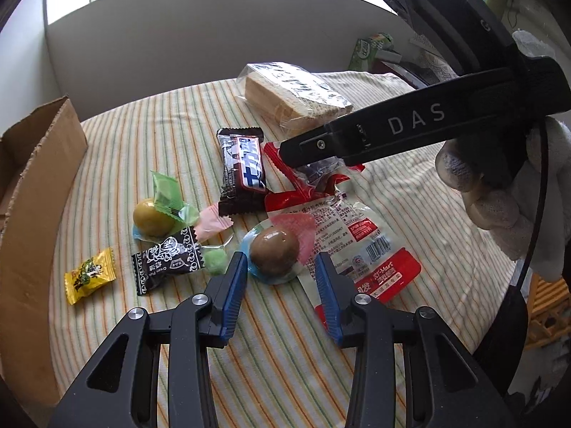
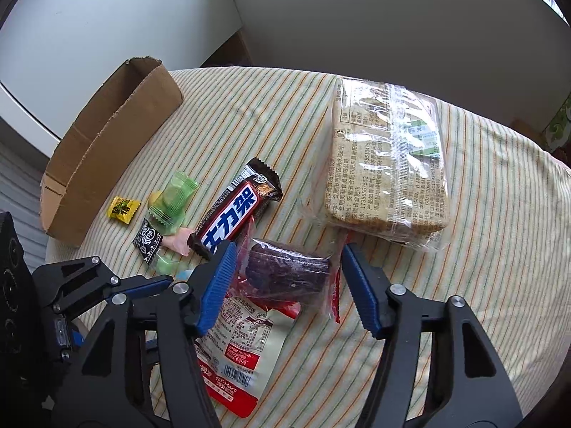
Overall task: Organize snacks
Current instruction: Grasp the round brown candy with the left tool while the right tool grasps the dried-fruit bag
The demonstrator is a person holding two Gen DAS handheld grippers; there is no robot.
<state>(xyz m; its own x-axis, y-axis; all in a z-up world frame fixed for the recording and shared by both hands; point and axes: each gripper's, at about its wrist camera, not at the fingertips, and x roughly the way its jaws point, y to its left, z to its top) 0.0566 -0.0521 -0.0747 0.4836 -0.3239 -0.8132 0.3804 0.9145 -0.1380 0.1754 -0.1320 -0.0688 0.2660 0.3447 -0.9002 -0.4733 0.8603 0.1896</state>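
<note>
Left wrist view: the left gripper has its ribbed blue fingers apart at lower centre, flanking a round brown sweet in clear wrap without pressing it. A glossy chocolate bar lies at centre, long axis running up-frame.

Right wrist view: the right gripper stands parted around a crinkly clear-and-red packet of dark pieces, not gripping it. The cardboard box sits upper left on the striped bench
</note>
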